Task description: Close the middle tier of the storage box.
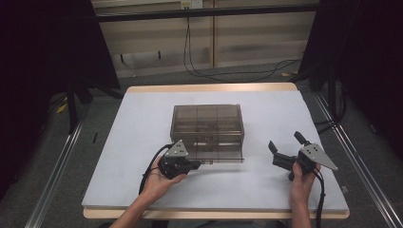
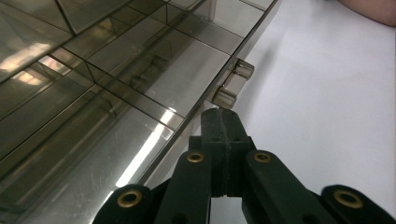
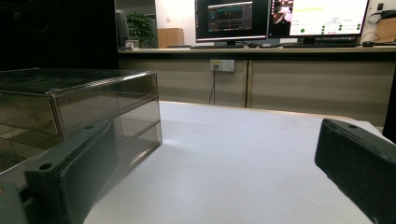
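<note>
You are pinching the drawer tab (image 2: 233, 84) of the smoky plastic box (image 1: 207, 124) mid-desk – rigid, slick, light – with clenched left tongs (image 1: 196, 165); right tongs (image 1: 286, 144) are hanging released.

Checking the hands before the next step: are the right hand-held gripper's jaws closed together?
No. In the high view the right hand-held gripper has its two black jaws spread wide apart, with bare white table between them.

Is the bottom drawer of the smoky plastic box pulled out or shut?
Pulled out partway: the drawer juts from the box.
</note>
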The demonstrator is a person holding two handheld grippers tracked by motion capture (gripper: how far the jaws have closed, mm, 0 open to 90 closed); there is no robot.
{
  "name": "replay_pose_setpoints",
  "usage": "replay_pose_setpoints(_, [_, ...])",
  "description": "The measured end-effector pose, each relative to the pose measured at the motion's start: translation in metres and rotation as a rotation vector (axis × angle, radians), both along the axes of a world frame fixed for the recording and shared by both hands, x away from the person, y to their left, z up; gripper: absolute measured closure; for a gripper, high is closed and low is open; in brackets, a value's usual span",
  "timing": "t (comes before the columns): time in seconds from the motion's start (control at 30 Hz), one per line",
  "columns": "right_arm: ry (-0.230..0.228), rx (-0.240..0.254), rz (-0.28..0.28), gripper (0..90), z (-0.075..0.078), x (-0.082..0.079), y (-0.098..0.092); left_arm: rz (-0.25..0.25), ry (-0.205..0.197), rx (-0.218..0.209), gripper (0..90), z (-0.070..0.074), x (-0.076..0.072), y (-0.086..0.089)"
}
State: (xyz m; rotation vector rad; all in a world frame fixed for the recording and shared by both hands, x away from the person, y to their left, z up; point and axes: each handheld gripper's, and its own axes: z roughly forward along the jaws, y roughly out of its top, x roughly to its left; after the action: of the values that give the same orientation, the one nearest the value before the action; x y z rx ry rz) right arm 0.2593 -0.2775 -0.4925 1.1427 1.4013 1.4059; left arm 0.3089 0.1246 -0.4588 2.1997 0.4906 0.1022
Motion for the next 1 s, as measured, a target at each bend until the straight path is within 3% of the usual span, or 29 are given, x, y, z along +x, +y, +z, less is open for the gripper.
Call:
replay_pose_setpoints(0.33, [0.002,-0.002,0.0,0.0,0.0,0.0,-0.0004,0.01,-0.004,-0.029,90.0,0.0017,0.0033,-0.0013])
replay_pose_setpoints(0.37, [0.002,-0.002,-0.001,0.0,0.0,0.0,-0.0003,0.003,-0.009,-0.01,90.0,0.0024,0.0038,-0.0007])
replay_pose_setpoints(0.47, [0.0,0.001,0.002,0.0,0.0,0.0003,-0.0005,0.002,-0.007,-0.026,90.0,0.0016,0.0044,-0.0008])
replay_pose_setpoints(1.0, [-0.002,0.001,0.001,0.0,-0.0001,0.0003,-0.0005,0.018,-0.012,-0.018,90.0,0.0028,0.0075,-0.0017])
